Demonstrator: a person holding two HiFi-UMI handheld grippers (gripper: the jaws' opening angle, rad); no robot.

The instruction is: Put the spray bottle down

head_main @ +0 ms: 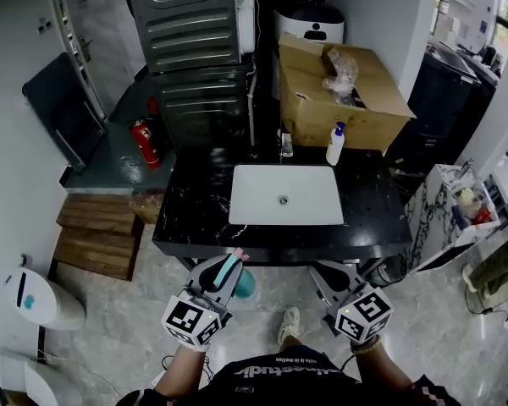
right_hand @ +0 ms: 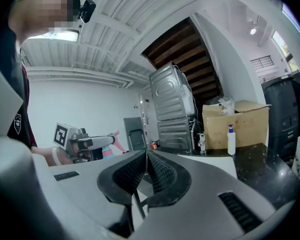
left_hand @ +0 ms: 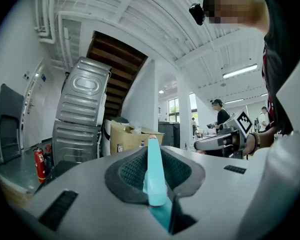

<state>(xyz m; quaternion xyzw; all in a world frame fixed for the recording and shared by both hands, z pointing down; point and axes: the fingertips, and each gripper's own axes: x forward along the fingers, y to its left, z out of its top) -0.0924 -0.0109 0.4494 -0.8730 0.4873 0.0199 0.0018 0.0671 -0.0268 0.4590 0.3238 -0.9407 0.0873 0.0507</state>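
The left claw (head_main: pixel 224 269) is clamped narrow on a teal plastic spray bottle with a pink tip (left_hand: pixel 155 179). The bottle sits at lower centre of the head view, just below the front edge of the black marbled worktop (head_main: pixel 195 205). The right claw (right_hand: pixel 146 156) is closed, pads together. A white rectangular basin (head_main: pixel 262 201) is sunk in the worktop. Above it a white pump bottle with a blue cap (head_main: pixel 335 145) stands before an open brown cardboard box (head_main: pixel 381 117) holding crumpled clear plastic (head_main: pixel 340 73).
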